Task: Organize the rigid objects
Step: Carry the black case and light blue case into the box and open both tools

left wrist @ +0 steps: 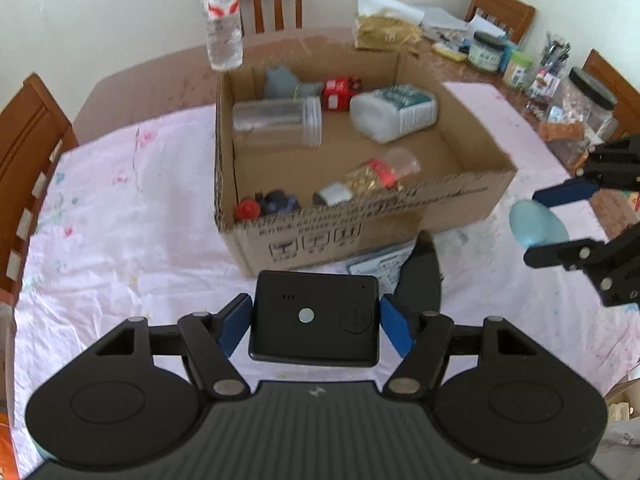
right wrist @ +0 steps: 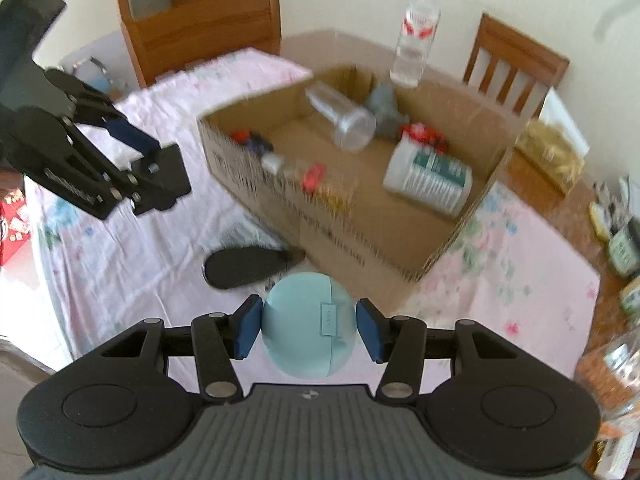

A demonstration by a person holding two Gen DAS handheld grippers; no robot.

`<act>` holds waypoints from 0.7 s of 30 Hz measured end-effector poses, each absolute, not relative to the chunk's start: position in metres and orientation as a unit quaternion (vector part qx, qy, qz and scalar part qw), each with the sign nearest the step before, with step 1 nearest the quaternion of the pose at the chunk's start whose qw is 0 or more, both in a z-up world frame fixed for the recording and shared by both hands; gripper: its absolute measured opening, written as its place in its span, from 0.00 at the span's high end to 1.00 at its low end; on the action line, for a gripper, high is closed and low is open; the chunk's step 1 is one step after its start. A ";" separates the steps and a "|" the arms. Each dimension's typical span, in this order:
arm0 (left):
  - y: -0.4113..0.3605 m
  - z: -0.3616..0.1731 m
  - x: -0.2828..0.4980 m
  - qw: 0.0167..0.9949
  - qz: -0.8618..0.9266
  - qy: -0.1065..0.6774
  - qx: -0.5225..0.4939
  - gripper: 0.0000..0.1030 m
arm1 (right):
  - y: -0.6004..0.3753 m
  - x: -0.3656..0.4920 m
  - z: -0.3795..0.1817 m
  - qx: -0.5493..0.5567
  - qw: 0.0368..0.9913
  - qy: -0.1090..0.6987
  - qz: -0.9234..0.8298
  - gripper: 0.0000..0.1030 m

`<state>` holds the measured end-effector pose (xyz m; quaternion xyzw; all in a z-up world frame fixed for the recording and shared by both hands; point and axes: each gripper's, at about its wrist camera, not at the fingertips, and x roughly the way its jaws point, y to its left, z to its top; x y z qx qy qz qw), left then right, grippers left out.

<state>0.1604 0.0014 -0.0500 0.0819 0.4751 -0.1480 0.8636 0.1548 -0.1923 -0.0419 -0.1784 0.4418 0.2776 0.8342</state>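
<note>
Meanwhile, left claw (left wrist: pixel 316 322) pinches black device (left wrist: pixel 314 320) crosswise; right claw (right wrist: pixel 308 328) pinches blue case (right wrist: pixel 306 330).

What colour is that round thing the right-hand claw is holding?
Pale blue-green: the smooth egg-shaped case, seen best in the right wrist view.

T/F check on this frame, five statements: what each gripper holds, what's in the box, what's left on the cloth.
1. The left gripper grips a black flat device. True.
2. The right gripper is empty. False: it grips a light blue round case.
3. The cardboard box is empty. False: it holds a clear jar, a white bottle and small items.
4. The water bottle lies inside the box. False: it stands behind it.
5. A black oval object lies on the cloth before the box. True.
</note>
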 end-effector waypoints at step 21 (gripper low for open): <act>-0.006 -0.011 0.179 0.894 -0.130 0.420 0.081 0.33 | -0.180 0.247 -0.057 -0.157 0.860 0.432 0.220 0.43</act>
